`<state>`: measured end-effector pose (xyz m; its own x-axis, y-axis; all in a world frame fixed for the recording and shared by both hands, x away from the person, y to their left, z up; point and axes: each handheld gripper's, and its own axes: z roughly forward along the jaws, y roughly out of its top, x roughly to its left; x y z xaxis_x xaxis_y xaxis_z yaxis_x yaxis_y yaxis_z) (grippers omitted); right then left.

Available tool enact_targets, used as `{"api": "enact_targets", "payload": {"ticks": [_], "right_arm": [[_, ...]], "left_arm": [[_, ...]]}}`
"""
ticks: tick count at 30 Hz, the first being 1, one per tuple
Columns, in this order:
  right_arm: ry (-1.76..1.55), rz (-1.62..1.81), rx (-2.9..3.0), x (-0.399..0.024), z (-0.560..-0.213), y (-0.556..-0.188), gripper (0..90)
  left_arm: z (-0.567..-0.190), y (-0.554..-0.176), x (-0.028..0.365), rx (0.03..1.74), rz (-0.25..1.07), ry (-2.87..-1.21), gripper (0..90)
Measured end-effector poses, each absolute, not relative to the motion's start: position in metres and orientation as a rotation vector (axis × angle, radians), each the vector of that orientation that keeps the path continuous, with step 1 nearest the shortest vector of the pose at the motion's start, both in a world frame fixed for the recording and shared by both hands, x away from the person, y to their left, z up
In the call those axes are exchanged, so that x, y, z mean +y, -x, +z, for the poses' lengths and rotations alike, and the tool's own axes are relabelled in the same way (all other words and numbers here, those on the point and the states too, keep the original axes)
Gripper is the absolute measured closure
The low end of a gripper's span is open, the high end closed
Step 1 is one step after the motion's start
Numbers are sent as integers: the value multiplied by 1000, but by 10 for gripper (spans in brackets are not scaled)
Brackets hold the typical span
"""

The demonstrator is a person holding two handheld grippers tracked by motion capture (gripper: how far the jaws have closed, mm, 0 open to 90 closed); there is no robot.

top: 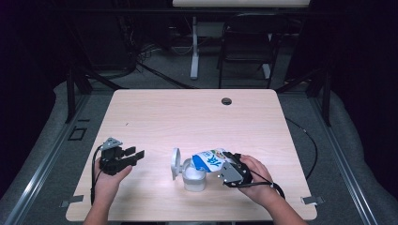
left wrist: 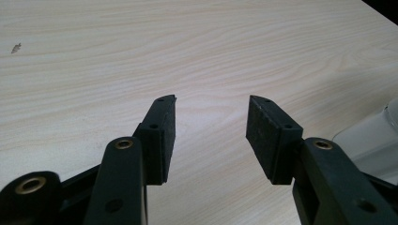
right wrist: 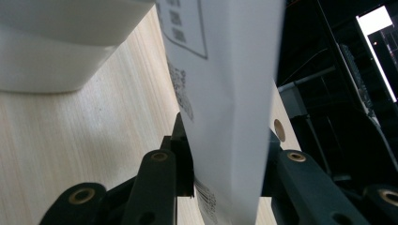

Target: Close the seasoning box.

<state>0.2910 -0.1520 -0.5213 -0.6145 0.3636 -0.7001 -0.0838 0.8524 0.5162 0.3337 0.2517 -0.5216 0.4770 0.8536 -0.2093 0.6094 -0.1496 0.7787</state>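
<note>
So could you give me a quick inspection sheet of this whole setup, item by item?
Surface: pale wood table, grommet hole near far edge.
Job's things: milk carton tipped over white container; its lid stands open.
Clutter: nothing seen.
Grippers: right gripper clamps the carton; left gripper open, empty, over bare wood.
Cables: black cable trails off the right side.
Surroundings: dark room, chair, another table's leg.
</note>
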Motion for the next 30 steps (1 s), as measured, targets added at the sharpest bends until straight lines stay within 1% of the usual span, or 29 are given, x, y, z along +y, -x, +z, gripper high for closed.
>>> {"api": "enact_targets", "payload": {"ticks": [20,30], "right_arm": [[-278,727,2148,-153,-518,-292,689],[-375,834,2129,-156,-511,-294,691]], "left_arm": [[-522,-334,252,1226,355,-1858,531],[-521,-333,251,1220,351,-1862,532]]}}
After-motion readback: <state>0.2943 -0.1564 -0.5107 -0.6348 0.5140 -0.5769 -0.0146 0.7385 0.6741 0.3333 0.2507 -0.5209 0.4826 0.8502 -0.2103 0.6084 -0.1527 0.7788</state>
